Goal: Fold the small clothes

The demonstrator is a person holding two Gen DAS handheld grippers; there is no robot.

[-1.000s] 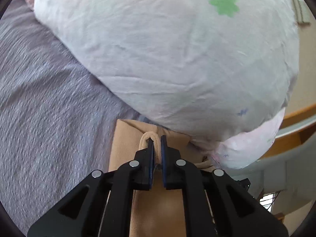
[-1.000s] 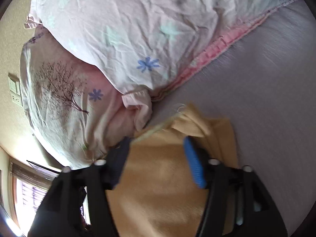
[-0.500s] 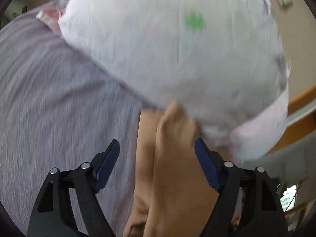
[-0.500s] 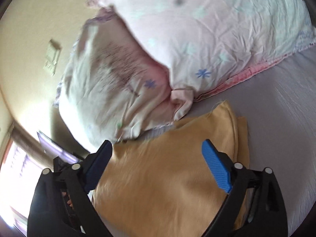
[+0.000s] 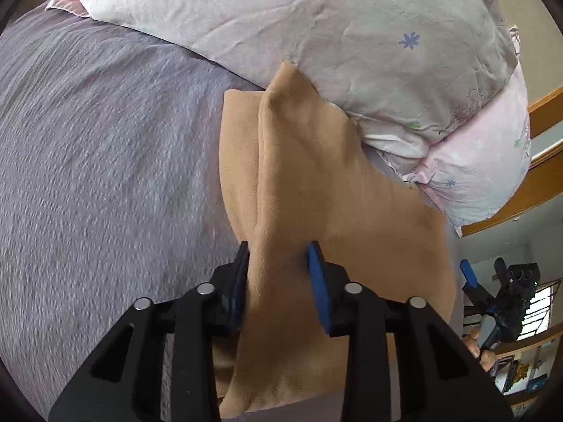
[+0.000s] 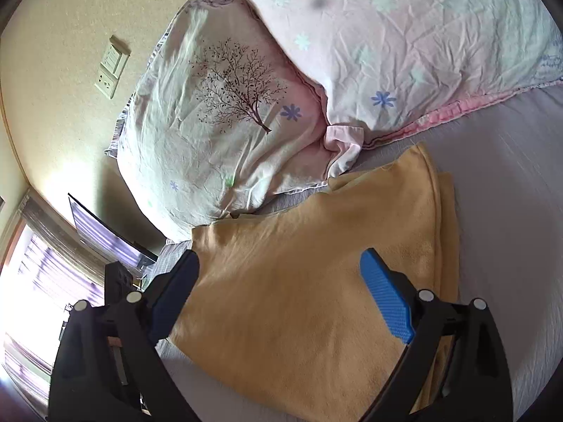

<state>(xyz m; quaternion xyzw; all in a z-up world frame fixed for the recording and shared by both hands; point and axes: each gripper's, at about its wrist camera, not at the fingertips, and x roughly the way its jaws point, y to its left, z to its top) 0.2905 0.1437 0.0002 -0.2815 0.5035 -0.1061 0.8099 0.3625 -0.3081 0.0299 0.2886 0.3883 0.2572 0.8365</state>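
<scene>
A tan folded garment (image 5: 316,183) lies on the grey bedspread (image 5: 105,176) against the pillows; it also shows in the right wrist view (image 6: 316,263). My left gripper (image 5: 279,263) has its blue pads on both sides of a raised ridge of the tan cloth, pinching it. My right gripper (image 6: 281,281) is wide open and empty, hovering above the garment, with its blue pad (image 6: 387,302) over the cloth's right part. The right gripper also shows in the left wrist view (image 5: 492,295), at the far right.
A large floral pillow (image 5: 334,24) and a second pillow with a tree print (image 6: 225,112) lie just beyond the garment. A wall with a socket plate (image 6: 111,66) and a window (image 6: 28,263) stand at the left.
The left gripper opened half a second ago, pulled back along the garment and closed on a raised ridge of it. The right gripper stayed open and drew back and up.
</scene>
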